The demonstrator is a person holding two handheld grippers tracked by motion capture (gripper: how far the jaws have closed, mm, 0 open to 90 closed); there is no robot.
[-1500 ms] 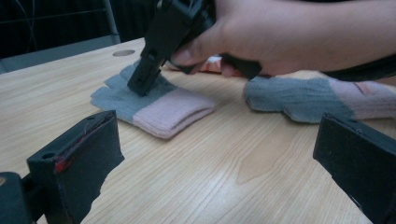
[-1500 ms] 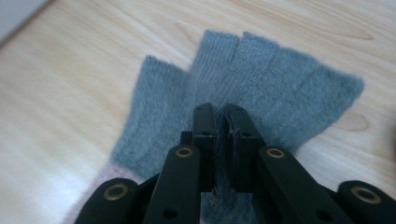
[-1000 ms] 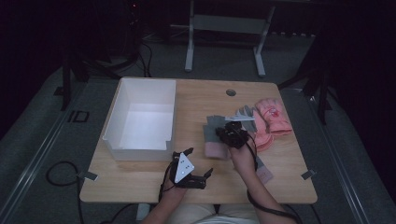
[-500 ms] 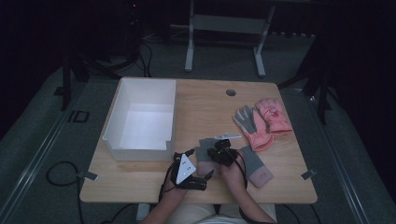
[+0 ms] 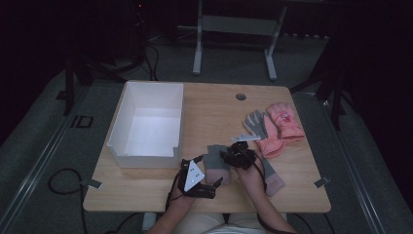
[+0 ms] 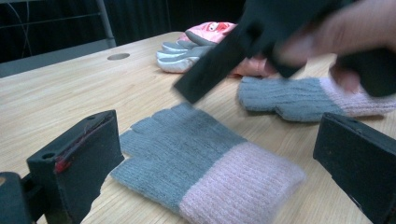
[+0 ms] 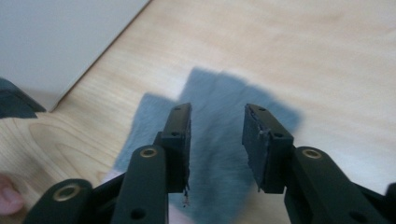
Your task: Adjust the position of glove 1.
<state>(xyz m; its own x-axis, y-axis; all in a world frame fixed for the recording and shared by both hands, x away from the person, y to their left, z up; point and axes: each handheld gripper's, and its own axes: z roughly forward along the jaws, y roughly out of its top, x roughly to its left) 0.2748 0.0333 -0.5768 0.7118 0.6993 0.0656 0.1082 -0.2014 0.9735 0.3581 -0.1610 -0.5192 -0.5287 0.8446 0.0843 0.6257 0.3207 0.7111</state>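
A grey knit glove with a pink cuff (image 5: 215,164) (image 6: 201,158) lies flat near the table's front edge. My left gripper (image 5: 202,171) (image 6: 217,128) is open wide, low over the table, one jaw on each side of this glove and touching nothing. My right gripper (image 5: 234,156) (image 7: 217,121) hovers just above the glove's grey part (image 7: 219,91), jaws apart and empty. It shows blurred in the left gripper view (image 6: 212,70). A matching knit glove (image 5: 271,174) (image 6: 299,95) lies to the right.
An empty white box (image 5: 146,124) (image 7: 56,37) stands on the left half of the table. At the right lie a grey glove (image 5: 255,124) (image 6: 180,49) and pink gloves (image 5: 282,124) (image 6: 212,29). A round cable hole (image 5: 240,96) sits at the far edge.
My right gripper has moved from near the glove pile toward the person and to the left, and now hangs over the near knit glove. The left gripper has barely moved.
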